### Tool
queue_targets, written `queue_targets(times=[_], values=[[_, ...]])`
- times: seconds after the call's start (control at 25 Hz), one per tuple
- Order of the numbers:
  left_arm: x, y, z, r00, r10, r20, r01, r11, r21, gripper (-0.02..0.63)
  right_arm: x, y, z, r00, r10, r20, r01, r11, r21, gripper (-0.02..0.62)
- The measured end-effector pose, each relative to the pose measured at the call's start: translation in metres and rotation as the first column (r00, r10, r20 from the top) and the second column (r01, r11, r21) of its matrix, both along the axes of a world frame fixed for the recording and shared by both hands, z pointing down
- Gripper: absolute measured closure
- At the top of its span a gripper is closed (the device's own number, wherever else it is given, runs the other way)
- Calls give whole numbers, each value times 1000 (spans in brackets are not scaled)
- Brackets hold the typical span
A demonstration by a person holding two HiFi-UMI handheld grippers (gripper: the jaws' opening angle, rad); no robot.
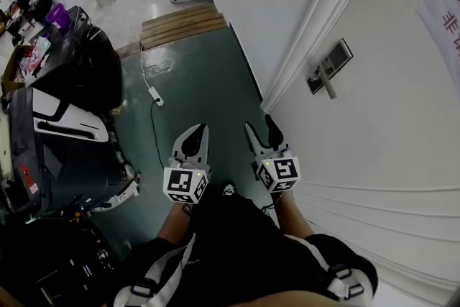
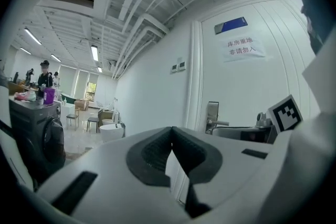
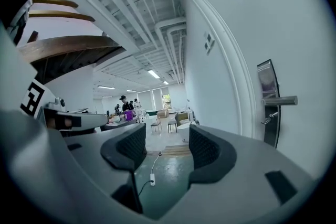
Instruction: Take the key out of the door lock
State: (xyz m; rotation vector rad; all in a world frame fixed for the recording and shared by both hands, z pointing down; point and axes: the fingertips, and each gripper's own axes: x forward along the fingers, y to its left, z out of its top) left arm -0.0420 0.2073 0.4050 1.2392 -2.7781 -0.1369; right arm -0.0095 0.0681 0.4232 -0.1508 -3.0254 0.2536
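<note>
Approach stage: the right gripper (image 3: 167, 144), tongs apart and empty, and the left gripper (image 2: 170, 136), tongs together on nothing, point level alongside the white door (image 1: 388, 126), short of its lock plate (image 3: 269, 86). What looks like the key (image 3: 269, 120) juts out beneath the lever handle (image 3: 281, 100); the right tongs must swing across to pinch it. Only a power strip (image 1: 155, 95) lies on the floor ahead

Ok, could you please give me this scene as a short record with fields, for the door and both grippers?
door: white, paper notice on it
lock plate: dark, with lever handle
key: small piece below the handle, probably still in the lock
left gripper: jaws together, empty
right gripper: jaws apart, nothing between, not at the lock
</note>
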Motion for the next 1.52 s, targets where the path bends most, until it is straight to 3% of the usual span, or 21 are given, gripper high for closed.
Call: queue_targets(times=[0.16,0.36,0.68,0.8,1.0,1.24,1.4,1.52], values=[[-20,-22,4,999,36,1,-36,999,-14,583,-14,-21,10,999,41,0,-41,997,-63,334],[-51,-68,12,991,130,-4,-130,991,-24,583,-34,-57,24,992,123,-15,-124,990,-74,336],[-115,-145,12,948,318,-4,-318,948,-28,583,-79,-107,26,967,255,-25,-256,965,-56,334],[-134,-178,14,907,419,-31,-420,906,-43,583,-89,-125,30,938,341,-55,-344,937,-59,334],[-162,-229,7,823,567,-34,-568,822,-46,583,-99,-155,33,866,491,-95,-498,865,-62,334],[-184,-261,19,738,670,-77,-674,739,-23,583,-109,-180,44,773,617,-149,-629,776,-49,339],[-196,-275,34,658,745,-113,-750,661,-12,583,-115,-191,52,692,700,-177,-718,693,-65,347],[-202,-285,49,606,783,-141,-792,611,-14,583,-119,-195,58,647,736,-199,-756,653,-45,348]])
